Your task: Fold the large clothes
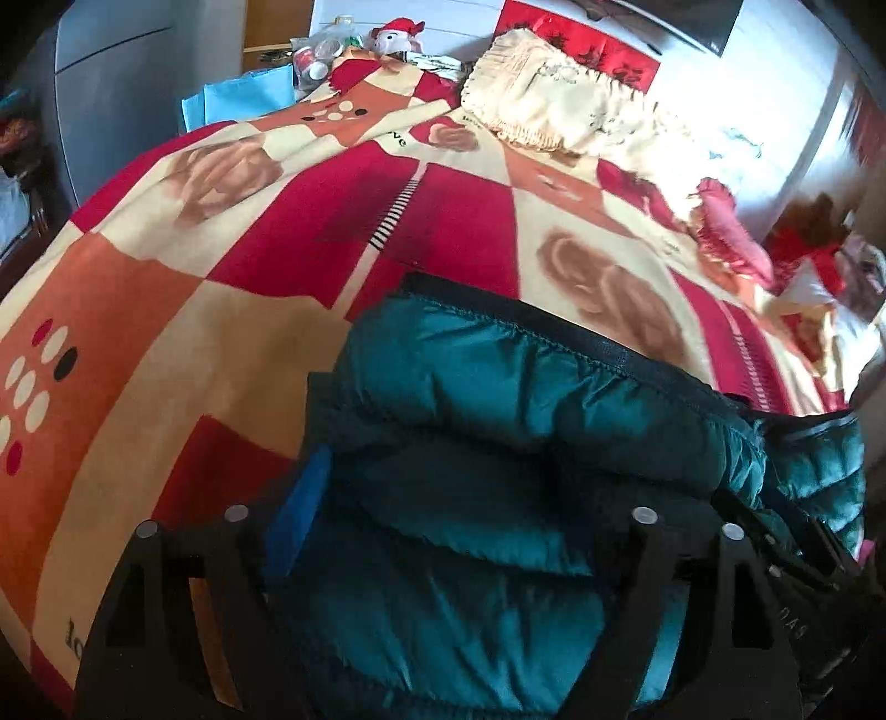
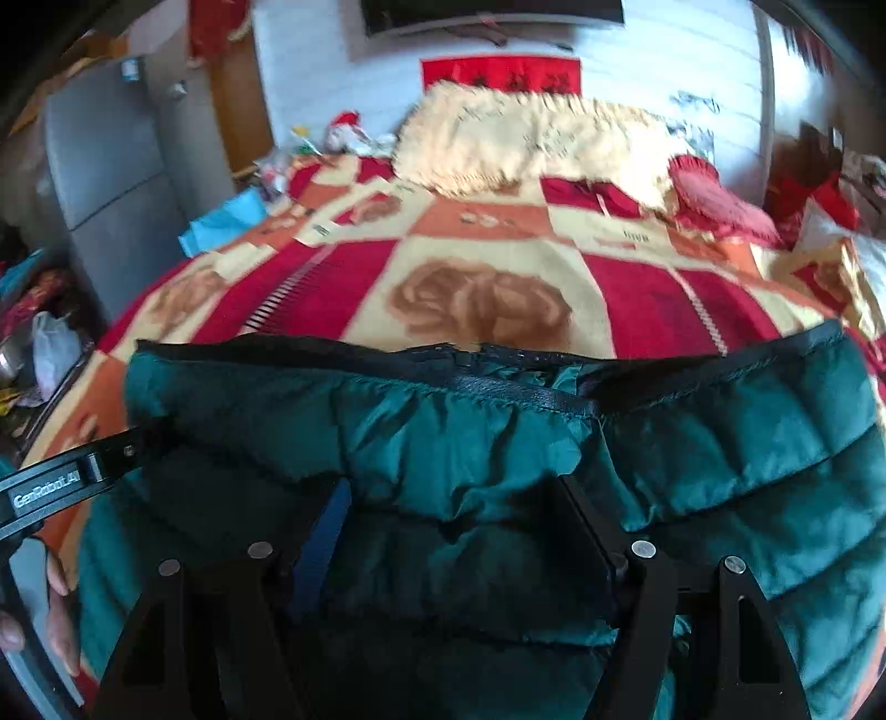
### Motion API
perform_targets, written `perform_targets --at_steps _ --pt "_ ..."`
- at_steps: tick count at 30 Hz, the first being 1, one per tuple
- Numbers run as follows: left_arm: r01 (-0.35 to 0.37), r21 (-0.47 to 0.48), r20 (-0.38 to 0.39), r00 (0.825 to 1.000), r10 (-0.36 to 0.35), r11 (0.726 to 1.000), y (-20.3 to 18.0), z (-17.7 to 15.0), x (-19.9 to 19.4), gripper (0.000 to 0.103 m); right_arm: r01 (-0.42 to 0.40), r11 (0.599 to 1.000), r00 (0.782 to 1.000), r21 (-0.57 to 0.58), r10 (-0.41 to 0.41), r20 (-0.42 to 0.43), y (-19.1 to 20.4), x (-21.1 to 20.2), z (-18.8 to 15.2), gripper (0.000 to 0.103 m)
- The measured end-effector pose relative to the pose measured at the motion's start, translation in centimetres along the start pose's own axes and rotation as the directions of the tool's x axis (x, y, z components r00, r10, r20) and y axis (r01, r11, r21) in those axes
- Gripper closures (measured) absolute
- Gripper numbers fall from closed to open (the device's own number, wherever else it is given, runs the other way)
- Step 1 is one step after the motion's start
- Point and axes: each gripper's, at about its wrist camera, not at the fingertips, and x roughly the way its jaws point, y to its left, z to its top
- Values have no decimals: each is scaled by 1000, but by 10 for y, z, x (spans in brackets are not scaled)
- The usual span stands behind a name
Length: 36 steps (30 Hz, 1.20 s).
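Jacket [image 1: 498, 399] lies on bedspread [image 1: 166, 277] between wide-open fingers of left claw [image 1: 437, 487] and right claw [image 2: 448, 515], ungripped.

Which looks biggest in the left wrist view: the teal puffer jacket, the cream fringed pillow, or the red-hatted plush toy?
1. Teal puffer jacket, though it lies nearest the camera, which inflates it.
2. Cream fringed pillow.
3. Red-hatted plush toy, farthest away, so its true size is unsure.
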Motion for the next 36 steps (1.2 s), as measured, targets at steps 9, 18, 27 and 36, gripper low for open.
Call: perform_targets --at_steps 9,18,27,36 --pt "-1 -5 -17 1000 1 1000 4 6 15 12 -52 996 996 76 57 -61 -22 5 23 26" --pt "-6 -20 -19 1000 6 1000 -2 10 27 3 216 963 976 160 -207 -67 -130 -19 30 26" --pt "-37 0 8 999 37 999 -8 6 31 2 227 956 973 187 -216 -74 -150 19 8 18" --pt "-36 3 16 999 36 999 -7 3 31 1 130 964 991 233 -136 11 -133 -39 6 19"
